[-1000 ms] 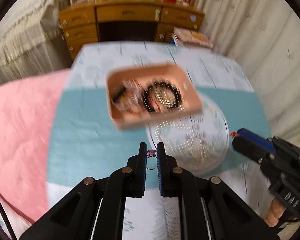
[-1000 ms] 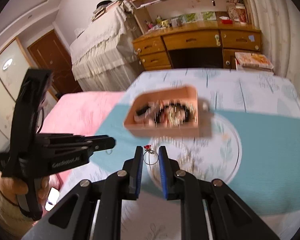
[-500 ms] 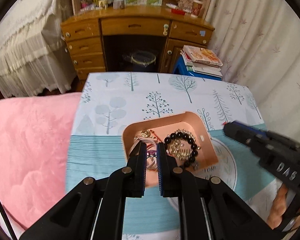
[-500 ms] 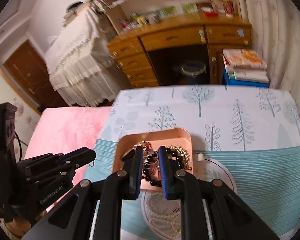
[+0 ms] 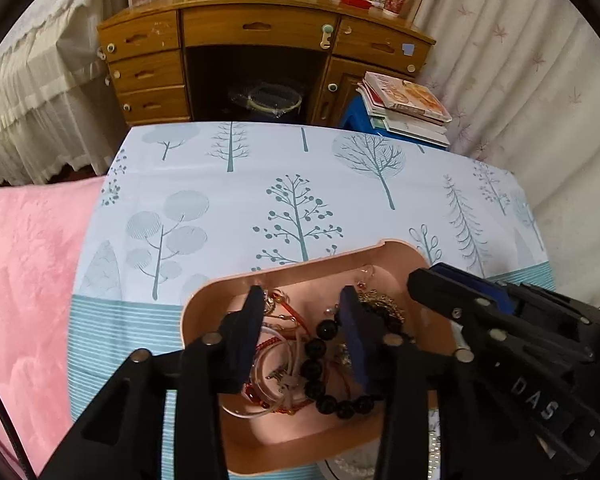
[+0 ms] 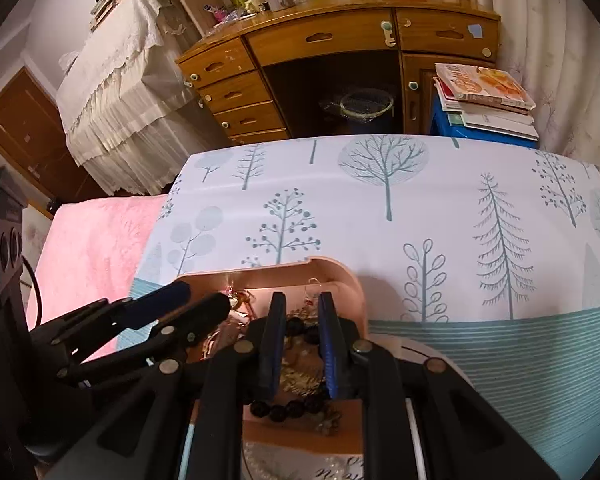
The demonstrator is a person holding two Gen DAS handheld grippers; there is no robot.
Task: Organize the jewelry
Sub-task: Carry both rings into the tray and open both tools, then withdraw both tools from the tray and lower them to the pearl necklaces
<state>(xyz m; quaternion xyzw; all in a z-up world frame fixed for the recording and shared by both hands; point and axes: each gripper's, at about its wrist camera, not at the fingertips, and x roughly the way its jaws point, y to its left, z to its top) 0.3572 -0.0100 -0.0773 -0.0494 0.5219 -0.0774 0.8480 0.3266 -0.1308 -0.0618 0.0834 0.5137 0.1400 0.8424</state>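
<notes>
Counter: lower half of both frames, covered by a white cloth (image 5: 300, 184) printed with grey-blue trees; a teal striped band (image 6: 520, 352) crosses the cloth's near part.
Tray: pink, rounded corners (image 5: 396, 252), lower centre of the left wrist frame, resting on the cloth; its far wall sits at lower centre-left in the right wrist frame (image 6: 300, 270).
Jewelry: heaped inside the tray; black bead bracelet (image 5: 314, 364), red cord pieces (image 5: 292, 312), clear bangles (image 5: 260, 380), gold chain (image 5: 384, 306).
Left gripper: (image 5: 302, 304) over the tray, jaws well apart, nothing between them; also seen entering from the left of the right wrist frame (image 6: 188, 304).
Right gripper: (image 6: 302, 312) over the tray's right part, jaws apart with a moderate gap; black beads and gold chain lie below, and I cannot tell whether they touch the pads. Seen too at lower right of the left wrist frame (image 5: 452, 284).
Plate: white round rim (image 6: 432, 352) just beside the tray, lower right of the right wrist frame, partly hidden.
Bed cover: pink quilted (image 5: 24, 280), left of the counter.
Desk: wooden, with drawers (image 5: 260, 32), top of frame; small clutter on top.
Bin: lined (image 5: 274, 98), in the desk's knee space.
Books: stacked on a blue stool (image 5: 408, 108), right of the desk.
Curtain: pale, patterned (image 5: 520, 80), upper right.
Lace drape: cream (image 6: 112, 80), upper left.
Door: brown (image 6: 16, 136), far left of the right wrist frame.
</notes>
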